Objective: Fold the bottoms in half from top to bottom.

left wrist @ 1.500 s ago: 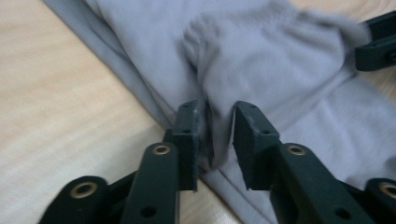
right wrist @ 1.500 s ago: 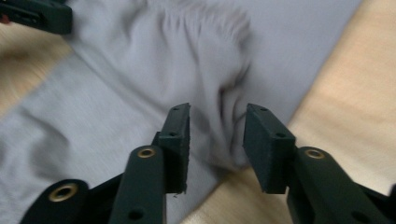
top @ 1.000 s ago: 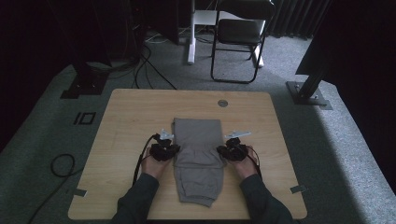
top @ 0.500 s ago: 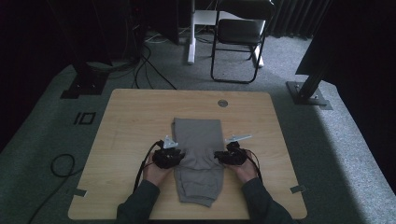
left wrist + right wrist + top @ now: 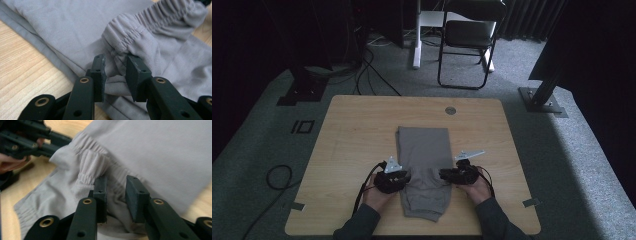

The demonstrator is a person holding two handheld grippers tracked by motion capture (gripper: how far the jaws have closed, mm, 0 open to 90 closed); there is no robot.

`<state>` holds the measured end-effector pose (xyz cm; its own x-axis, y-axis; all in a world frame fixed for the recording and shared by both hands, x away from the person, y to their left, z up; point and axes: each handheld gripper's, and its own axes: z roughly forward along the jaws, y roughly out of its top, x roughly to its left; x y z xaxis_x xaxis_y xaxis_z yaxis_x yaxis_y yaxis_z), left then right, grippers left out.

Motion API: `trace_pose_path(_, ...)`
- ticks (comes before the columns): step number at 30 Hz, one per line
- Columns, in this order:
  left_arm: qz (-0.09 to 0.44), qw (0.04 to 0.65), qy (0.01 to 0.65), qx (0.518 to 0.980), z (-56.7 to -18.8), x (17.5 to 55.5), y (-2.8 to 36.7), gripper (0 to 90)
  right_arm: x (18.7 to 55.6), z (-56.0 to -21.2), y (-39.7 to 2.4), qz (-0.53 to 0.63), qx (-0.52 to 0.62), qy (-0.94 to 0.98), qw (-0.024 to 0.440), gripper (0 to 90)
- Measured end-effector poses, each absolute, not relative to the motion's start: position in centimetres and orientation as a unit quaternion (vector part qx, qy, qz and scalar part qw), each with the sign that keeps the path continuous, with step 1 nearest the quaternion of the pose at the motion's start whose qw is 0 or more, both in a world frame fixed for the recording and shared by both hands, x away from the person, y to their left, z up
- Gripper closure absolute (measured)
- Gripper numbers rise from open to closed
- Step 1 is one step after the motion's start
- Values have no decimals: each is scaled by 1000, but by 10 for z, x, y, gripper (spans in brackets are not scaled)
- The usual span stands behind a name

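Observation:
A grey pair of jogging trousers (image 5: 424, 145) lies folded lengthwise on the wooden table (image 5: 352, 125). My left gripper (image 5: 406, 177) is at the garment's left edge and my right gripper (image 5: 443, 175) at its right edge, both over the near half. In the left gripper view the jaws (image 5: 115, 61) have just been opening, with a gathered elastic hem (image 5: 130, 32) and a loose fold between the parted pads. The right gripper (image 5: 116, 182) has also just been opening, a ribbed cuff (image 5: 92, 165) lying by its left pad. The left gripper (image 5: 30, 137) shows beyond it.
A round cable grommet (image 5: 450, 110) sits in the table's far edge. Behind the table stand a folding chair (image 5: 469, 35) and a white desk leg (image 5: 417, 35); cables (image 5: 367, 75) trail on the carpet. A black stand base (image 5: 544, 100) is at the right.
Both hands have slid toward the near edge of the table along the garment's sides. The jaws of both grippers have parted.

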<state>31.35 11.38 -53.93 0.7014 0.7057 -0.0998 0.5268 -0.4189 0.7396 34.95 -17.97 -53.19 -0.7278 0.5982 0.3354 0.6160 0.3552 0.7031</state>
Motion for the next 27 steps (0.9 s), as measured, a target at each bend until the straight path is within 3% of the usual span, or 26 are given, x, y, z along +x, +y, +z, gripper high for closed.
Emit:
trace_pose_path(9, 123, 390, 381, 829, -539, 323, 117, 678, 372, -538, -179, -374, -424, -823, -56, 787)
trace_pose_path(17, 129, 376, 403, 825, -542, 349, 114, 681, 372, -542, -168, -357, -417, -833, -76, 795)
trace_pose_path(27, 106, 387, 390, 829, -544, 336, 115, 680, 370, -543, -166, -374, -413, -830, -33, 779)
